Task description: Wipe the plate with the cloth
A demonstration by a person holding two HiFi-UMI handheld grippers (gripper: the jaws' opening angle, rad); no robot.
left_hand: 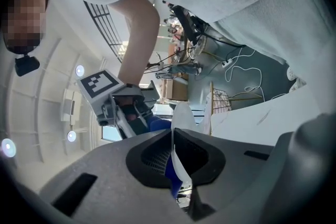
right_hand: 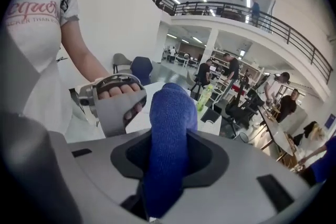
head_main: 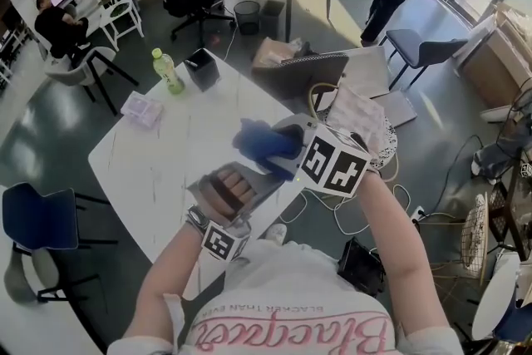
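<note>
We've got the left gripper (left_hand: 174, 138) pinched tight on the thin, smooth white plate (left_hand: 184, 114), centre frame; right gripper (right_hand: 169, 152) clamps the nubbly, rolled blue cloth (right_hand: 172, 107).

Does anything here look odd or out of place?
Only mildly: the plate is clamped on edge in the left gripper, up off the table, not lying flat. Loose cables sprawl beside the table. Nothing looks spilled or broken.
</note>
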